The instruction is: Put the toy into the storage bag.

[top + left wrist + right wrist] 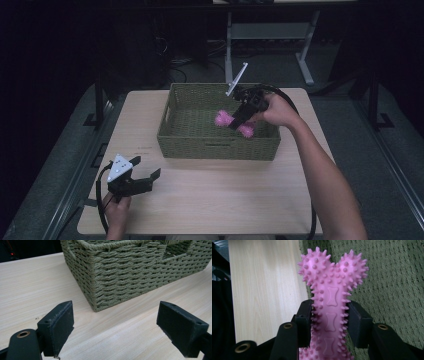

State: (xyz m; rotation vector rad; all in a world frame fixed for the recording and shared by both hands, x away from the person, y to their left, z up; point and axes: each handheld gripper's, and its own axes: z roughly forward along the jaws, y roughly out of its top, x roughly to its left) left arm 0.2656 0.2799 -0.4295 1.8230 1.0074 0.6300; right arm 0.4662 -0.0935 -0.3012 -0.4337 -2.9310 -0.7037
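**Item 1 — right gripper [329, 317].** Jaws closed on the shaft of the pink spiked bone toy [332, 297], one pad on each flat side. One knobbed end stands clear beyond the pad tips; the other runs back between the jaw arms. In the high view the toy [223, 119] hangs over the inside of the woven basket [175, 131], toward its right half, and looks clear of the floor, though that gap is hard to judge.

Handling note: the step in hand reads as setting the toy down into the basket. Best done by lowering until the bone's lower end meets the woven floor, then parting the jaws. The spikes are soft and may cling to the pads, so the jaws should open fully before the gripper lifts away. Keep the jaw arms inside the near and right walls.

Pose: the right hand [278, 111] reaches in over the basket's far right rim, forearm running diagonally from the bottom right, gripper tilted down and to the left.

**Item 2 — left gripper [115, 322].** Jaws wide apart, nothing between them; bare table [120, 337] lies under the gap, and the basket's near left corner [94, 305] stands just ahead of the pads, not touching.

Pose: the left hand [118, 210] rests low at the table's near left corner, gripper [146, 169] level and aimed toward the basket, well apart from it.
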